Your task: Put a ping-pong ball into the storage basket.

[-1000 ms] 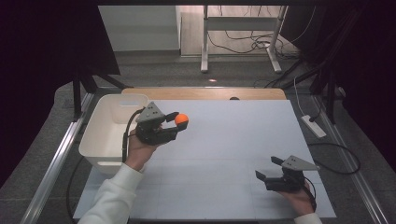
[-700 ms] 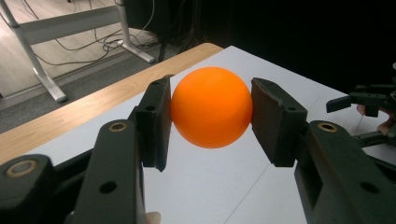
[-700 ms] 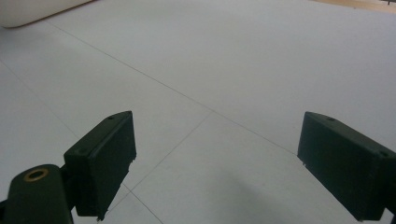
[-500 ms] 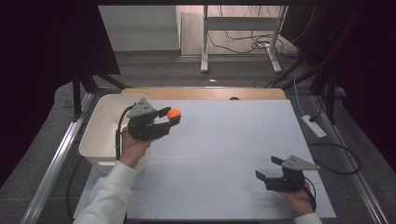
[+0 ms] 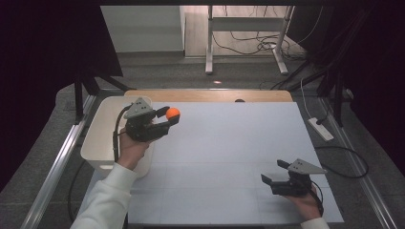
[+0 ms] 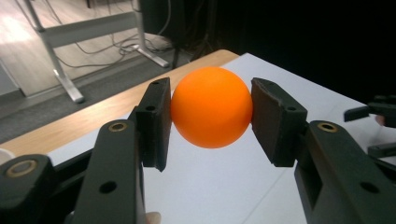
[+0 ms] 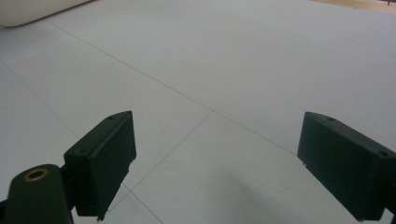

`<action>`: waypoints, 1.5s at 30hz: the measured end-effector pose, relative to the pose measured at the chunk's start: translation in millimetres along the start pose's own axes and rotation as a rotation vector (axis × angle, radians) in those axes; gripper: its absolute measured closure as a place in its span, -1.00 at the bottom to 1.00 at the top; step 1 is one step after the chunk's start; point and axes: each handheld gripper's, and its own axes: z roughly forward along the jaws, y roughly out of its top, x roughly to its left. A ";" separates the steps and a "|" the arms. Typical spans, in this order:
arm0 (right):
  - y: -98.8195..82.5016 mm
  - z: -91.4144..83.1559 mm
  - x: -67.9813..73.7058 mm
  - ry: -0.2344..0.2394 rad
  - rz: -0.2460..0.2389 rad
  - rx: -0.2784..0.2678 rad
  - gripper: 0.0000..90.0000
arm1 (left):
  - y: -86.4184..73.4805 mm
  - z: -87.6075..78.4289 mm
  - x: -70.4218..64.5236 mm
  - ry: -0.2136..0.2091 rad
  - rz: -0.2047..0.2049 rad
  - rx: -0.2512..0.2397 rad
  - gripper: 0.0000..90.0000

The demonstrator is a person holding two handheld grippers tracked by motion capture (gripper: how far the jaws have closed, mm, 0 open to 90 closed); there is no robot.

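Orange ball [image 6: 211,106] is clamped in the left gripper [image 5: 168,118], one pad on each side of it, contact clear in the left gripper view. Ball is off the surface, held in the air above the left part of the white table [image 5: 229,143], just right of the white bin [image 5: 102,138]. In the high view the ball [image 5: 173,113] sits at the gripper's tip, pointing toward the table centre; the gripper body is over the bin's right edge. Left hand [image 5: 131,148] comes up from the bottom left in a white sleeve [image 5: 102,202].

Right gripper [image 5: 274,175] is low at the near right corner of the table, well apart from the ball. Its jaws stand wide apart, nothing between them; right gripper view has bare table surface [image 7: 224,84] in the gap. Bin corner [image 7: 32,11] is visible at the top left of that view.
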 end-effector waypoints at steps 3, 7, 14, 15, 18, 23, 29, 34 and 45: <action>0.0 -0.1 0.0 0.000 -0.001 0.000 -0.75 | 0.2 -1.1 2.7 0.011 -0.004 -0.004 0.13; -0.1 -0.3 -0.5 0.002 0.002 -0.003 -0.75 | 0.5 -3.4 6.2 0.021 -0.007 -0.003 0.13; 0.0 -0.2 -0.2 0.002 0.003 -0.004 -0.75 | 0.3 -7.2 11.8 0.031 -0.018 -0.004 0.13; 0.1 -0.3 -0.2 0.002 0.004 -0.004 -0.75 | 0.3 -8.0 12.7 0.032 -0.019 -0.004 0.13; 0.0 -0.2 0.0 0.002 0.003 -0.003 -0.75 | 0.2 -9.5 14.4 0.039 -0.021 -0.004 0.13; 0.1 -0.1 -0.1 0.002 0.003 -0.004 -0.75 | 0.5 -11.7 18.3 0.046 -0.030 -0.005 0.13; 0.2 0.0 -0.1 0.000 0.002 -0.002 -0.75 | 2.4 -15.2 22.8 0.062 -0.030 -0.005 0.13; 0.4 0.0 0.2 0.000 0.003 -0.002 -0.75 | 4.4 -19.6 27.6 0.068 -0.039 -0.011 0.13; 0.5 -0.2 0.1 -0.001 0.004 -0.003 -0.75 | 4.4 -31.0 43.2 0.118 -0.066 -0.013 0.13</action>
